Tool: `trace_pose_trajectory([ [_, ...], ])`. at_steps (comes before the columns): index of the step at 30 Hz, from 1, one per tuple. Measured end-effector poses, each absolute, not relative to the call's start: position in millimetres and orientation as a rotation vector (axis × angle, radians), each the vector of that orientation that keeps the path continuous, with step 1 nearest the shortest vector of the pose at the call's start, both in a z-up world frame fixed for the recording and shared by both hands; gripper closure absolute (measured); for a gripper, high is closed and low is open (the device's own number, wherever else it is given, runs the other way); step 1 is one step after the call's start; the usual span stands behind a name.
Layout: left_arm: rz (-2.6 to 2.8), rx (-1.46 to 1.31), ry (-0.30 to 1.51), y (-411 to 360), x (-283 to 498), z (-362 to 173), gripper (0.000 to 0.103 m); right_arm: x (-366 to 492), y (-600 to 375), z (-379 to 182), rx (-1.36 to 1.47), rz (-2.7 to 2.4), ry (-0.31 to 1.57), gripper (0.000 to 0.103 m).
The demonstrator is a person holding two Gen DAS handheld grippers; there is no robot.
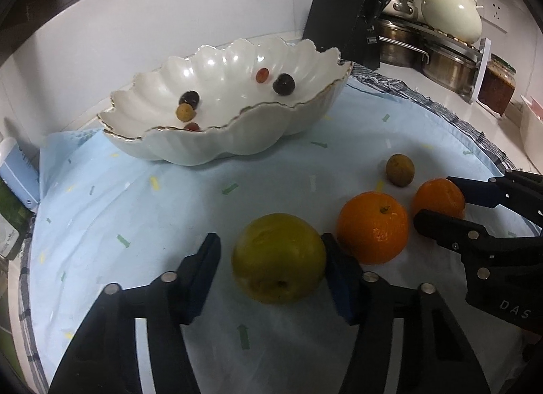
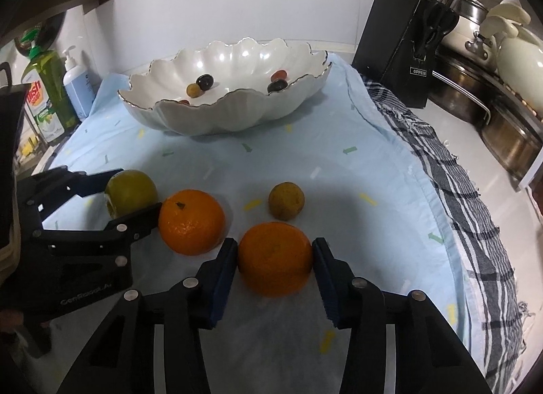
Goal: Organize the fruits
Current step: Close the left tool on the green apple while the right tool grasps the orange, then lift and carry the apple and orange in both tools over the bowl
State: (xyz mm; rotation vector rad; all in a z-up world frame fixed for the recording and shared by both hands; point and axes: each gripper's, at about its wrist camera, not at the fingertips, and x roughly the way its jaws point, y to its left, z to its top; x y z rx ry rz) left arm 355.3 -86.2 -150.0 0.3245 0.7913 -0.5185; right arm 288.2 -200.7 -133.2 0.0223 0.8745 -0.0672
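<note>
A white scalloped bowl [image 1: 237, 136] [image 2: 237, 112] stands at the back of the blue cloth and holds several small fruits. My left gripper [image 1: 271, 255] [image 2: 132, 193] is open around a yellow-green apple [image 1: 278, 258] [image 2: 130, 192]; its right finger touches the apple and a gap shows on the left. My right gripper [image 2: 275, 258] [image 1: 437, 197] is shut on an orange [image 2: 275, 258] [image 1: 439, 199] that rests on the cloth. A second orange [image 1: 373, 227] [image 2: 191, 222] lies between the two grippers. A small brown fruit [image 1: 400, 170] [image 2: 286, 200] lies just beyond.
A black knife block [image 2: 400, 37] [image 1: 346, 14] stands behind the bowl at the right. Steel pots [image 2: 475, 95] and a cream teapot [image 1: 451, 10] sit at the far right. Soap bottles [image 2: 61, 88] stand at the left. A checked cloth [image 2: 458, 197] edges the blue cloth [image 2: 339, 163].
</note>
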Motion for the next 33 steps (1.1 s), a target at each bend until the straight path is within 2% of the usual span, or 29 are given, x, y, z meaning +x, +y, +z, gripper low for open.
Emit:
trace_pose_trajectory([
  [2,-0.530,0.325,0.798,-87,355,-151,0.055,288,-201,-133,0.022,-0.067,0.874,0.057],
  [16,-0.513,0.269,0.779,-77,343,-133,0.055,278,-198,-115,0.024,-0.059,0.821,0.059],
  [33,-0.495,0.187,0.606,-55,325,-60,0.055,269,-186,-49,0.015,0.011,0.645,0.059],
])
